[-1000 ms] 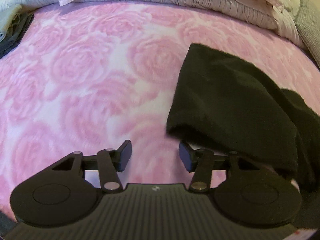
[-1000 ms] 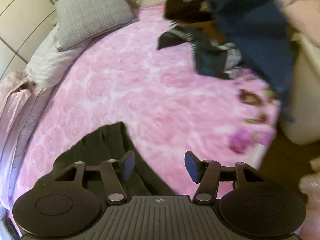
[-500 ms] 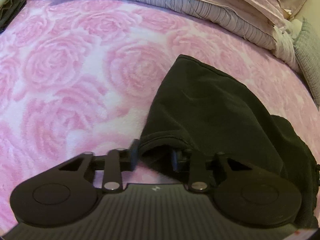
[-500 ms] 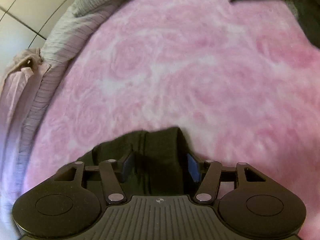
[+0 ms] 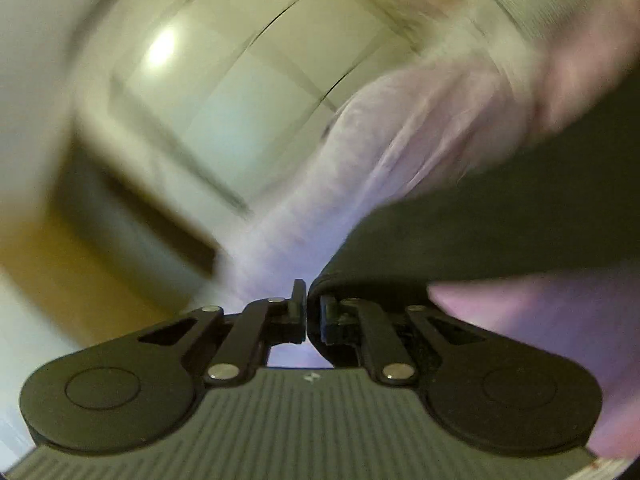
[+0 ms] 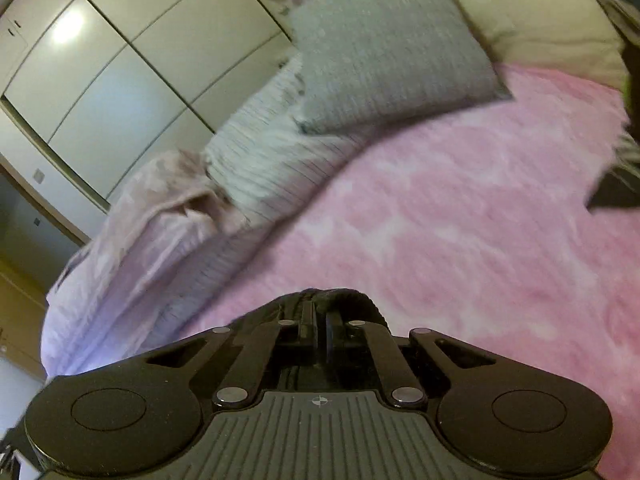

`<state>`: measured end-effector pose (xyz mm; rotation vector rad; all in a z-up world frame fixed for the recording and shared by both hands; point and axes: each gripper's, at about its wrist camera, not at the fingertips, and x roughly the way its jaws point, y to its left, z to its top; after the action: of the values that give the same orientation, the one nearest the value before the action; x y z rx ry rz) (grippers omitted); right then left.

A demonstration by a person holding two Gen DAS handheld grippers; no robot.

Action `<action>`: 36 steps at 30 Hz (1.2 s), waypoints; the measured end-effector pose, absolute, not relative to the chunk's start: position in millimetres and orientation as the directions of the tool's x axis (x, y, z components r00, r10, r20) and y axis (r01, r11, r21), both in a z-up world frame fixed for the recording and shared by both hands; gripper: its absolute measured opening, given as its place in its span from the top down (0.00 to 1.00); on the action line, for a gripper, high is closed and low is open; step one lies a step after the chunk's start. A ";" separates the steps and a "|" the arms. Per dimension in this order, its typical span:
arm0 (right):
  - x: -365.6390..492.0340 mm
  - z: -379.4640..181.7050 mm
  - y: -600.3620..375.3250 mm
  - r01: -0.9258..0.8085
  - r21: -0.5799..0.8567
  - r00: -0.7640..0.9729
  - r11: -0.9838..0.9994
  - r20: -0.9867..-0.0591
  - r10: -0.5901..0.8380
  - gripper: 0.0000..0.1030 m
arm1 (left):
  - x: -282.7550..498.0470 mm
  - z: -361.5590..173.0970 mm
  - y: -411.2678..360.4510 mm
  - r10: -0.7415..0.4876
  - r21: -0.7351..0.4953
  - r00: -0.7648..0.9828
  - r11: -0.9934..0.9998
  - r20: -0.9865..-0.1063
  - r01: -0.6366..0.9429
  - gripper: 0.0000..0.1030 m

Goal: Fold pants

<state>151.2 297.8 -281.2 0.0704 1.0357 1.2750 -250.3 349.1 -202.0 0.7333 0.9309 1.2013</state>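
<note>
Since a second ago both grippers have dropped onto the dark pants and clamped. The left gripper point(image 5: 306, 312) is still closing, its jaws pinching a rolled edge of the pants point(image 5: 500, 220) that fills the right of its frame. The right gripper point(image 6: 320, 326), jaws fully together, bites a bunched edge point(image 6: 332, 298) at bottom centre above the pink bed point(image 6: 480, 220). Lift both evenly, keeping the cloth taut between them.

Matt dark cloth pants point(image 5: 500, 216); fluffy pink blanket point(image 6: 460, 208); grey knitted-look pillow point(image 6: 392, 44) at twelve o'clock; glossy, smooth wardrobe doors point(image 6: 100, 64) at ten o'clock; matt black plastic claws with shiny metal rivets point(image 6: 404, 394).
</note>
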 end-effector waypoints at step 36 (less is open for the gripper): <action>152.8 -380.9 140.2 -0.561 0.375 0.010 0.738 -0.889 0.458 0.82 | -446.4 -318.2 340.0 0.386 0.010 -0.096 -0.220 -0.918 -0.975 0.51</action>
<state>152.8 140.2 -380.9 -0.0944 1.3431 0.7976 -446.4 340.0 -318.2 -1.0217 0.8296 1.5692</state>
